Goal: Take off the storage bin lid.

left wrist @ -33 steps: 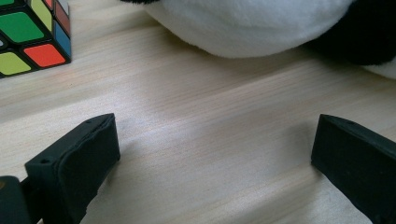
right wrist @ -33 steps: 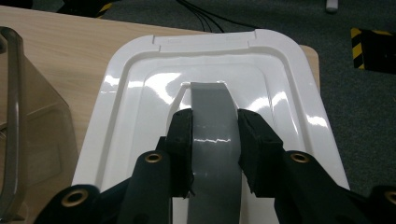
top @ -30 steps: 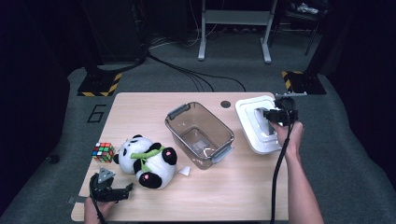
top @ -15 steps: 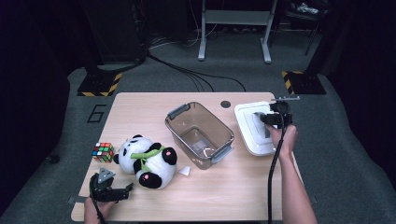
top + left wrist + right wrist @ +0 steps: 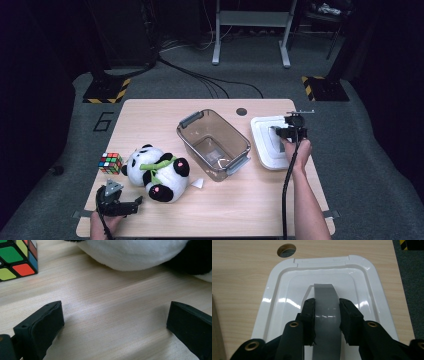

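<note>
Grasp of the lid by its handle, taken with the clear bin (image 5: 214,144) at the table's middle as the landmark. Nearest the person, well to the left of the bin and nearer than it, the left gripper (image 5: 120,204) rests low over the table (image 5: 240,210) with its fingers (image 5: 40,325) wide apart and nothing between them; the toy panda (image 5: 156,172) and the colour cube (image 5: 110,163) lie just beyond it, both left of the bin. To the right of the bin, just beside its near right corner, the white lid (image 5: 287,280) lies flat on the table, close to the table's right edge. The right gripper (image 5: 327,315) stands over the lid with its fingers (image 5: 309,315) clamped from both sides on the grey handle (image 5: 325,300), a raised strap running down the lid's centre. The lid is a glossy, rounded rectangle with a stepped rim and a shallow recess around the handle. The step in hand appears to be the taking of the lid; the next move probably calls for a straight lift, kept level so that the lid does not swing on its handle, then a carry left over the bin. Beyond the lid, a round cable hole (image 5: 286,250) pierces the table.
</note>
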`<state>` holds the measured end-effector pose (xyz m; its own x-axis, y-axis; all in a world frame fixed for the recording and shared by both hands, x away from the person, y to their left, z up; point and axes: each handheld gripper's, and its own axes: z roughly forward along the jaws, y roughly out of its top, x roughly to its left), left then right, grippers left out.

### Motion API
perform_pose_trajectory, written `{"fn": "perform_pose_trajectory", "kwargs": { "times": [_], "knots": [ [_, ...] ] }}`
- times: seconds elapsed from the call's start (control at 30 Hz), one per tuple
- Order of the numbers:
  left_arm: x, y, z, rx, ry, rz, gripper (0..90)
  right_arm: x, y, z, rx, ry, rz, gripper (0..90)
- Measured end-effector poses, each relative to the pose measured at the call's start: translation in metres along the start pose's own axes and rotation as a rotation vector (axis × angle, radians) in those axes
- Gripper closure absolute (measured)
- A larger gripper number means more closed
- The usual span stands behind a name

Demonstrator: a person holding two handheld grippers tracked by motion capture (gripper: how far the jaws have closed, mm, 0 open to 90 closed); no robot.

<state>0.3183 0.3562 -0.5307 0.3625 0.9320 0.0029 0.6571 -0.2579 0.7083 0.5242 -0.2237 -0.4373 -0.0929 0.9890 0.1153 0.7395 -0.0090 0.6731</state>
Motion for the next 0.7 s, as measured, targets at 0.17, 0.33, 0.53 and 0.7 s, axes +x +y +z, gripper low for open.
{"fn": "perform_pose_trajectory", "kwargs": {
  "times": [0.17,0.33,0.53,0.7],
  "knots": [
    [0.000,0.000,0.000,0.000,0.000,0.000,0.7,-0.001,-0.006,0.010,0.002,-0.016,0.017,66.6],
    [0.000,0.000,0.000,0.000,0.000,0.000,0.8,-0.003,-0.010,0.014,0.003,-0.027,0.028,66.6],
    [0.000,0.000,0.000,0.000,0.000,0.000,0.7,-0.004,-0.016,0.022,0.022,-0.034,0.052,66.6],
    [0.000,0.000,0.000,0.000,0.000,0.000,0.8,-0.004,-0.019,0.027,0.028,-0.037,0.051,66.5]
  ]
}}
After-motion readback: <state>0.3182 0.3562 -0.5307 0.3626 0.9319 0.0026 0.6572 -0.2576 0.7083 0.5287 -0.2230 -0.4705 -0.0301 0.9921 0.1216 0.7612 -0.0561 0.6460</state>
